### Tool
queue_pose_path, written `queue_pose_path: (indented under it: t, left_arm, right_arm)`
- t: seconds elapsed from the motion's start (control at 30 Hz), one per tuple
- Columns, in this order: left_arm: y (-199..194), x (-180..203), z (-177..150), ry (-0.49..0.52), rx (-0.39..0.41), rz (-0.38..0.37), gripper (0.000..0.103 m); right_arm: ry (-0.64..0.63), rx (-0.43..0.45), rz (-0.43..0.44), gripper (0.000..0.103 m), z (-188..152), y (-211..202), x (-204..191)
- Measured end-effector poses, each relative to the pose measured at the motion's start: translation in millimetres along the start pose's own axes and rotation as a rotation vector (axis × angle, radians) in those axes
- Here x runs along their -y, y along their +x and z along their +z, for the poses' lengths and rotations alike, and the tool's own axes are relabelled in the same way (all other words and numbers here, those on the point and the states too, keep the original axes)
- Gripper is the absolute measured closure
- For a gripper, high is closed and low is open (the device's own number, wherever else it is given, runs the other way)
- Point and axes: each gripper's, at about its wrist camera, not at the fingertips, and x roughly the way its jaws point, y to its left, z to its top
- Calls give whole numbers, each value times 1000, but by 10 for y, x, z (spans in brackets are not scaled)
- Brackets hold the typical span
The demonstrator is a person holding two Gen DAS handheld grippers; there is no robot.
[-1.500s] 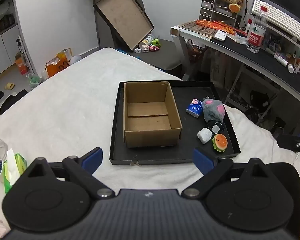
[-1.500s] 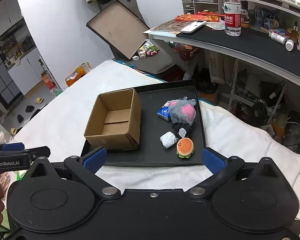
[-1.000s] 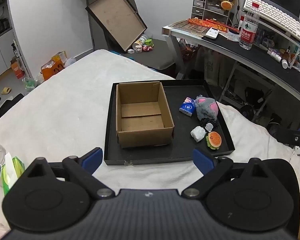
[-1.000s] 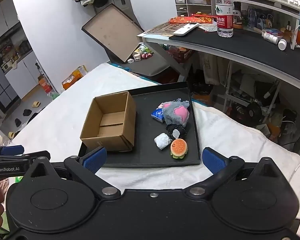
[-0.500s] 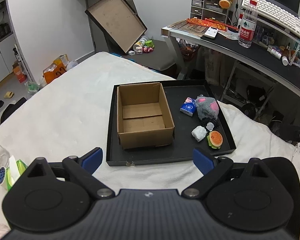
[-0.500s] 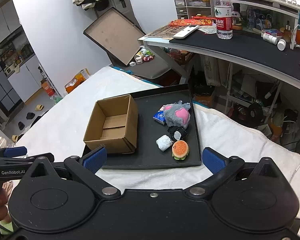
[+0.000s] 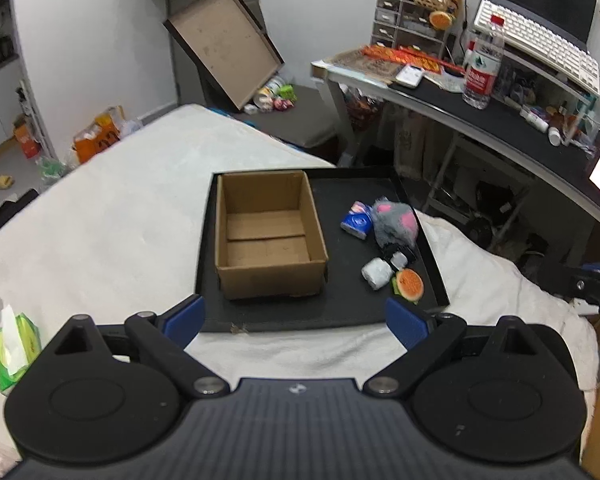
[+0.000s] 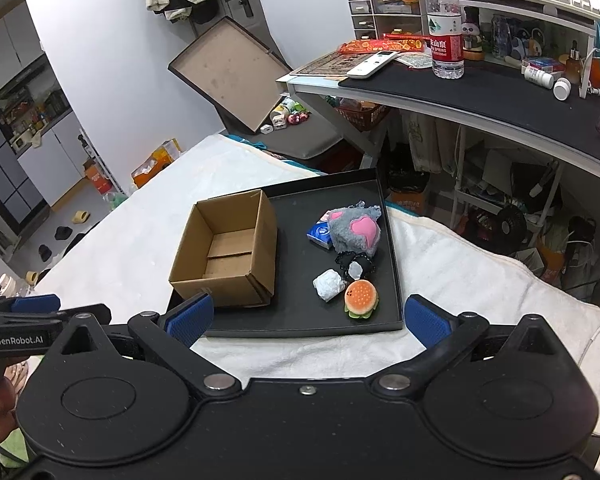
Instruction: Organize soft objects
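On the bed you have one black tray carrying one empty cardboard box and five small soft items beside it, the burger toy nearest. Your left hand-held gripper and right hand-held gripper both hang released, holding nothing.

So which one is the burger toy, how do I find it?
Look at the black tray on the white bed, with a cardboard box on its left side. Right of the box is a small heap of toys; the burger toy is nearest you, beside a white lump. It alone is orange and round with a green edge.
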Motion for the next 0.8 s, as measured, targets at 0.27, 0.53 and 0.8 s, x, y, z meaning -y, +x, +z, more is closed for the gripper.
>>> queue_pose_path:
  t: [0.27,0.53,0.8]
  left_arm:
    - [-27,41,14,19,14,8,7]
    - [-24,69,7,28,15,4,7]
    - [-17,88,-5,33,14,9,7]
  right_arm:
    - [2,-1,0,0,-4,-4,4]
    - [6,-1,-1,0,-9,-7,10]
    - [8,-2,-2,0,-12,-5,20]
